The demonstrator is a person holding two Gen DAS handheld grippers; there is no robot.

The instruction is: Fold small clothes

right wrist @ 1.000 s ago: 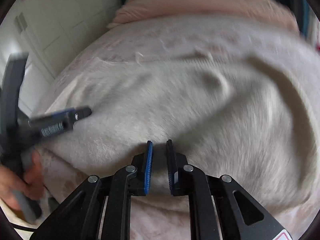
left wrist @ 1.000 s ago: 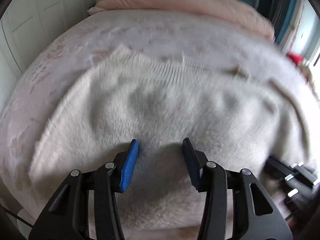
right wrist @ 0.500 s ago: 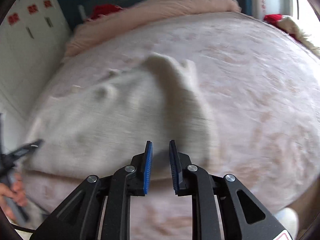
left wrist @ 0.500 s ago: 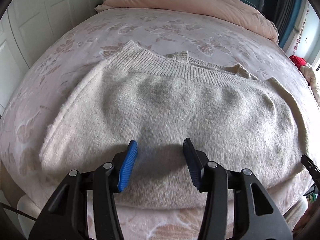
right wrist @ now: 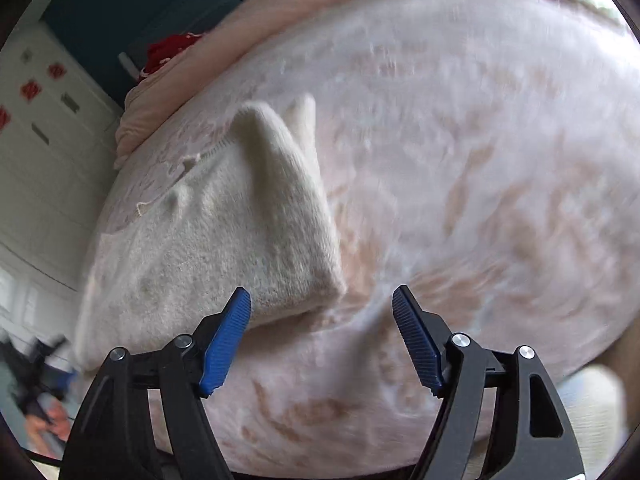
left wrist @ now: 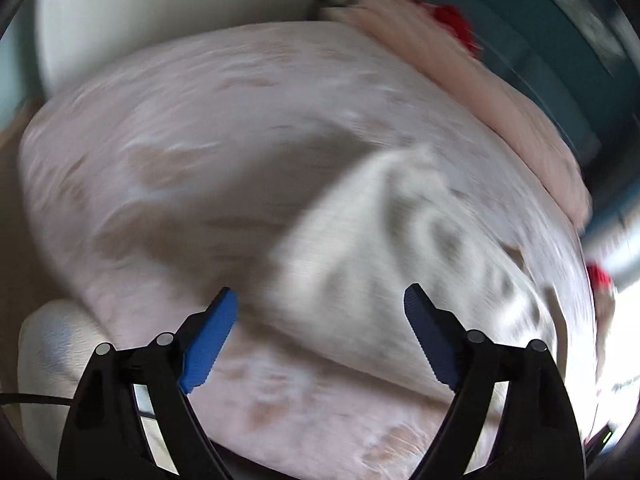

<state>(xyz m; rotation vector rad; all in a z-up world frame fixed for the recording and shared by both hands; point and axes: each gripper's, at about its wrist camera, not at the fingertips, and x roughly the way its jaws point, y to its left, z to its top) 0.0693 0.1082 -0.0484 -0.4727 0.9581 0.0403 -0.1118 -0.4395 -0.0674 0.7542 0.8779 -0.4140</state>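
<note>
A cream knitted sweater (right wrist: 224, 236) lies folded on the pink floral bed; it also shows, blurred, in the left wrist view (left wrist: 392, 240). My right gripper (right wrist: 322, 304) is open and empty, just off the sweater's near right corner, its left finger beside the folded edge. My left gripper (left wrist: 320, 304) is open wide and empty, above the sweater's near left corner.
The bed cover (right wrist: 480, 160) spreads wide to the right. A rolled pink duvet (left wrist: 460, 72) and something red (right wrist: 168, 50) lie at the head of the bed. White cupboard doors (right wrist: 36, 132) stand to the left. The bed's near edge is just below both grippers.
Both grippers have opened wide. The left view has swung left and the right view right, each toward an end of the sweater. The sweater has not moved.
</note>
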